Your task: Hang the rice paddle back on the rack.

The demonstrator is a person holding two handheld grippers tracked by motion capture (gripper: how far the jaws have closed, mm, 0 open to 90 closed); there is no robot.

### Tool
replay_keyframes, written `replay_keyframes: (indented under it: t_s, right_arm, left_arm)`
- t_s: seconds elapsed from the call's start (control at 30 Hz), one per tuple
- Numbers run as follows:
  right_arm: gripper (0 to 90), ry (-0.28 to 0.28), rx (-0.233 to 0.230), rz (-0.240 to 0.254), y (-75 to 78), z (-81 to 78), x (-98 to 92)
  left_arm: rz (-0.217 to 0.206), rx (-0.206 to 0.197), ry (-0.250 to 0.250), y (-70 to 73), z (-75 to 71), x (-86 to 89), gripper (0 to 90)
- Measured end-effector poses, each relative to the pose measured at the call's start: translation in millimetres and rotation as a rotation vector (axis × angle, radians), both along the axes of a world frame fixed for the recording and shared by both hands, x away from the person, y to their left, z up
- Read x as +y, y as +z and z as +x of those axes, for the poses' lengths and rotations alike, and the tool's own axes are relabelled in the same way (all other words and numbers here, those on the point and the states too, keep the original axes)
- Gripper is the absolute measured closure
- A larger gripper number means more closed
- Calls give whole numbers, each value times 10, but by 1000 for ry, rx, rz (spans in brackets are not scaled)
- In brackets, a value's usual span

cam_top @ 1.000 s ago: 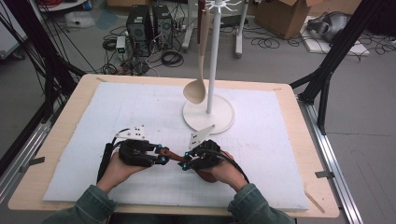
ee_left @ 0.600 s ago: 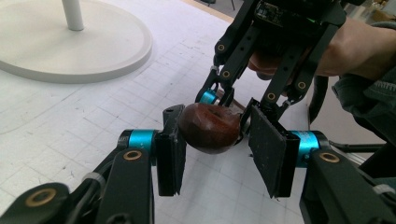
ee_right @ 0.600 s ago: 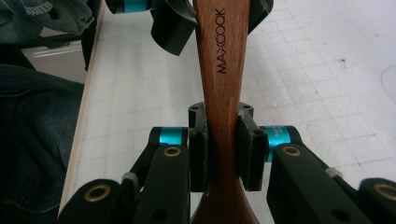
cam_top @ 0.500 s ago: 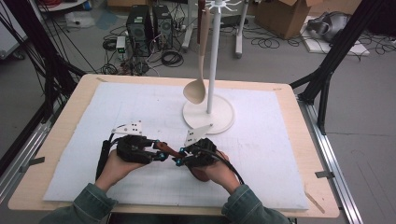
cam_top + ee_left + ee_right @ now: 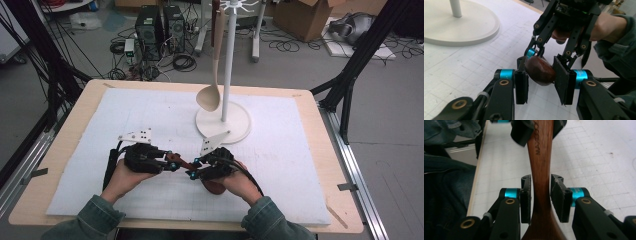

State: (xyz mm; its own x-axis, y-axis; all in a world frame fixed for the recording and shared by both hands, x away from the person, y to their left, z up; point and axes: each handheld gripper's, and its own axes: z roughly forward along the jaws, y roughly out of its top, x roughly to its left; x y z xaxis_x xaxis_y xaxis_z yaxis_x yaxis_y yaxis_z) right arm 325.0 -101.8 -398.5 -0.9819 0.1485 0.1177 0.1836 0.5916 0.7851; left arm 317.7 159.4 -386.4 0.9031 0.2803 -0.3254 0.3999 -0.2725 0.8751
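Observation:
A dark wooden spoon (image 5: 181,163) is held between my two grippers over the white mat. Its bowl (image 5: 215,188) sits under the person's right hand. My left gripper (image 5: 172,164) is shut on the rounded end of the handle (image 5: 540,71), with a pad against each side. My right gripper (image 5: 540,195) grips the handle (image 5: 540,170) closer to the bowl, its pads tight on both sides. The two grippers face each other, fingertips almost touching. In the left gripper view the right gripper (image 5: 546,56) stands just behind the handle end.
A white stand (image 5: 228,60) on a round base (image 5: 237,127) rises behind the grippers. A pale spoon (image 5: 209,96) hangs from it. The white mat (image 5: 300,150) covers the wooden table (image 5: 320,220). Cables and boxes lie on the floor beyond.
Both hands and grippers have shifted slightly to the left together with the spoon. The hanging spoon and stand have not moved.

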Motion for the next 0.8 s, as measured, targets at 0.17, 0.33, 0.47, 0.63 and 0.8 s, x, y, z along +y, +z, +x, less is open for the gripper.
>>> replay_keyframes:
  t_s: [0.17,0.33,0.47,0.63,0.8]
  right_arm:
    - [698,23,9,18,34,6,-31]
    - [732,34,-15,14,63,-1,-18]
    - [767,56,-40,7,80,-21,-15]
    - [778,48,-42,41,99,-37,-6]
    - [778,15,-28,90,120,-43,6]
  left_arm:
    - [-22,-6,-40,55,3,31,740]
    - [-12,-28,-54,118,-12,1,764]
    - [-22,-35,-48,124,-11,4,743]
    - [-20,-29,-44,126,-10,2,655]
    - [-17,-31,-55,122,-12,-22,663]
